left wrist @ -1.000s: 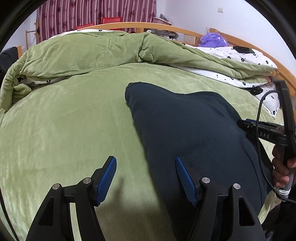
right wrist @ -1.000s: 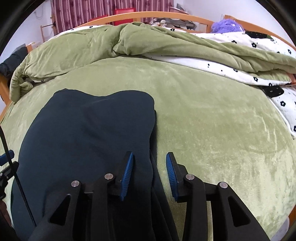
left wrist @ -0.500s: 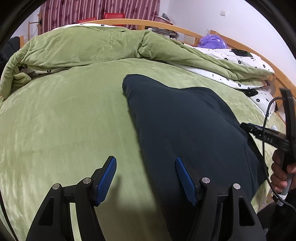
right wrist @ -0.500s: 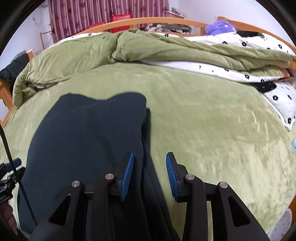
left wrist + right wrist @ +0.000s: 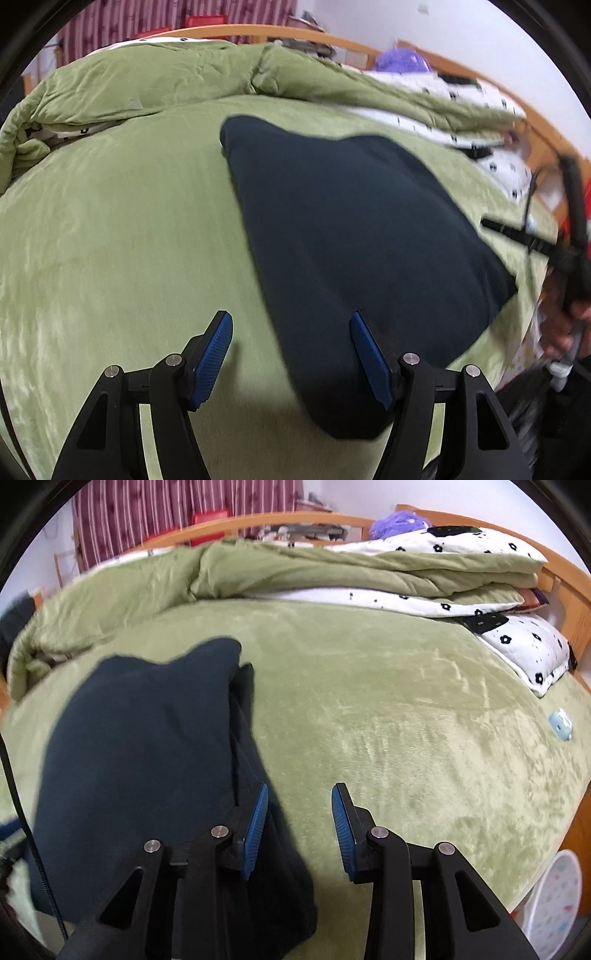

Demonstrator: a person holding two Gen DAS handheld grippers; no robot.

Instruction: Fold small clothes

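A dark navy garment [image 5: 354, 243] lies folded flat on the green bedspread [image 5: 122, 236]. My left gripper [image 5: 291, 350] is open and empty, hovering over the garment's near left edge. In the right wrist view the garment [image 5: 140, 746] lies at left, with a layered fold along its right edge. My right gripper [image 5: 298, 825] is open and empty above that right edge. The right gripper also shows blurred at the far right of the left wrist view [image 5: 554, 254], held by a hand.
A rumpled green duvet [image 5: 258, 572] and white flowered bedding [image 5: 517, 646] are piled at the back. A wooden bed rail [image 5: 569, 590] runs behind and right. A small pale blue object [image 5: 560, 723] lies at right. A white patterned object [image 5: 554, 897] stands beyond the bed's near right edge.
Both grippers have drawn back and up from the garment, so more of it and the bed shows. The right gripper's jaws have opened wider. The garment lies still.
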